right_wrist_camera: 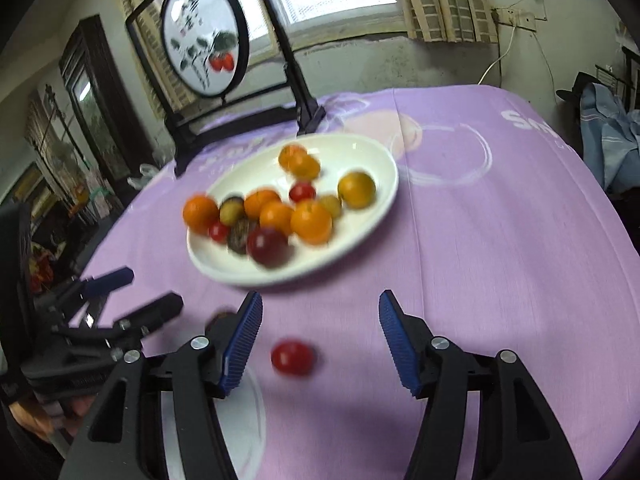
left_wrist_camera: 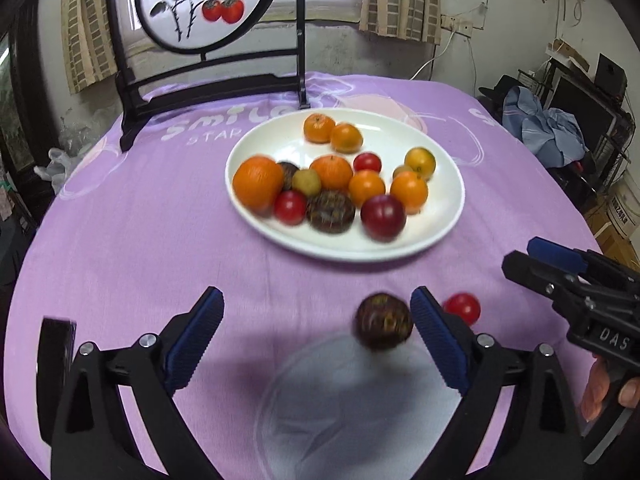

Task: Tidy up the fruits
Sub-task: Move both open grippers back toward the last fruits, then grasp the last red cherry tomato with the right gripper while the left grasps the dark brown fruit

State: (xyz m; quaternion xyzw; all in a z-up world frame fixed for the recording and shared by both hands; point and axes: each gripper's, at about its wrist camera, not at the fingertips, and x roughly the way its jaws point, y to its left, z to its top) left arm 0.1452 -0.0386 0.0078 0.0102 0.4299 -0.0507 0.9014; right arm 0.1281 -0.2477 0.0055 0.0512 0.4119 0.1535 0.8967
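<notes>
While both claws, left point(left_wrist_camera: 316, 320) and right point(right_wrist_camera: 320, 334), are spread and empty near the plate point(left_wrist_camera: 448, 216), the round, roll-prone tomato point(right_wrist_camera: 292, 357) and dark fruit point(left_wrist_camera: 383, 321) should be gripped gently across their middles.

Dark fruit point(right_wrist_camera: 218, 317) mostly hidden behind fingers point(right_wrist_camera: 242, 340).
</notes>
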